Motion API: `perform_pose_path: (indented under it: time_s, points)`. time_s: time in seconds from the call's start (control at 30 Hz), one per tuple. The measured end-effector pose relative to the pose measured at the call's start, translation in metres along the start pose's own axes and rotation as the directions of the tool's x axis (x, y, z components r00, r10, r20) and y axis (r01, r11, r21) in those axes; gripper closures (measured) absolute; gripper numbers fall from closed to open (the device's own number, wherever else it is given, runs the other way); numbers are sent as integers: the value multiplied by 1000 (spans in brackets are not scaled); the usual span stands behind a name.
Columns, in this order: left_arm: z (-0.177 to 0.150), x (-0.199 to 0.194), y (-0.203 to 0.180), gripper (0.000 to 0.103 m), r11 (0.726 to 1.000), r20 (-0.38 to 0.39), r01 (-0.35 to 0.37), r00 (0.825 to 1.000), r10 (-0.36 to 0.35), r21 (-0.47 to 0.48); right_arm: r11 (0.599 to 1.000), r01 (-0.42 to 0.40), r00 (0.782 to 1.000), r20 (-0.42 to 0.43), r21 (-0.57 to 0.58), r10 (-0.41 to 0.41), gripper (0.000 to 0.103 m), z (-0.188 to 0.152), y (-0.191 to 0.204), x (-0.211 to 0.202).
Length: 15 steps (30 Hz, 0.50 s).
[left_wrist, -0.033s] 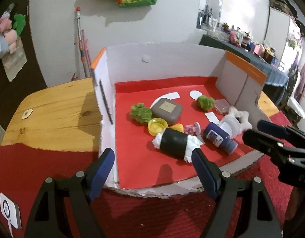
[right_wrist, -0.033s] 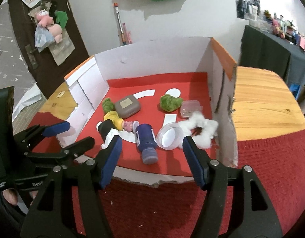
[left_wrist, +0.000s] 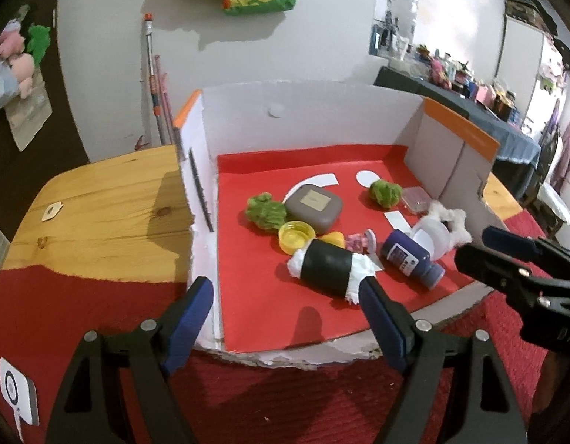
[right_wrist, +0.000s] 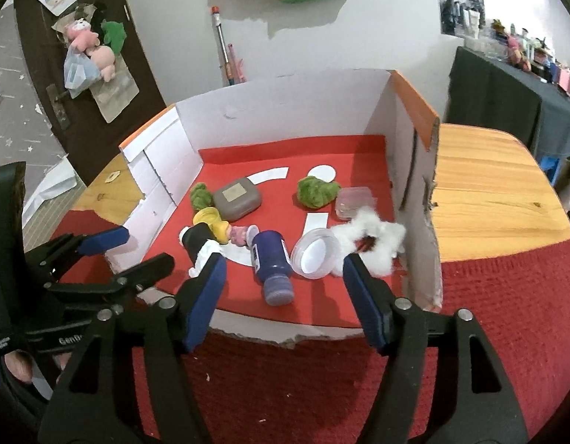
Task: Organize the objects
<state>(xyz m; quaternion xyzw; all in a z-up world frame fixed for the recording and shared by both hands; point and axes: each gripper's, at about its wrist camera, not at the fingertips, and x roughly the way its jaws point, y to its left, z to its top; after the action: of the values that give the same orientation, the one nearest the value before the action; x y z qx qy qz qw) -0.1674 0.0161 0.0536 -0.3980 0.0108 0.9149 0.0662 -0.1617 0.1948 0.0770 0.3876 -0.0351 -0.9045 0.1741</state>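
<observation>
While hovering low at frame bottom, left gripper (left_wrist: 285,309) spread, nothing between its blue pads. Left to right on red-floored white cardboard box (left_wrist: 248,118): fuzzy green clump (left_wrist: 264,211), grey rounded case (left_wrist: 312,207), black roll with white ends (left_wrist: 327,268), dark blue bottle (left_wrist: 411,257). Right gripper (right_wrist: 281,290) spread too, pinching nothing, bottle lying just beyond.

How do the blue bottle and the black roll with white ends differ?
The blue bottle is slim, glossy and capped, neck toward the box's open front; the black roll is fatter, matte, with white wadding at both ends. The bottle lies beside the clear lid; the roll lies by the yellow cup. Both lie on their sides.
</observation>
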Motion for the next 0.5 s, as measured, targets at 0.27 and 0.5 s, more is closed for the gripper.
perform_pose_path:
  time_s: [0.27,0.5]
  points:
    - [-4,-3,-4,11,1000,26,-8,1000,7,2,999,31,999,40,-10,-30,21,-6,1,-3]
    - [-8,-7,-8,3,1000,63,-13,998,13,7,998,66,994,86,-12,-65,21,-11,0,-4]
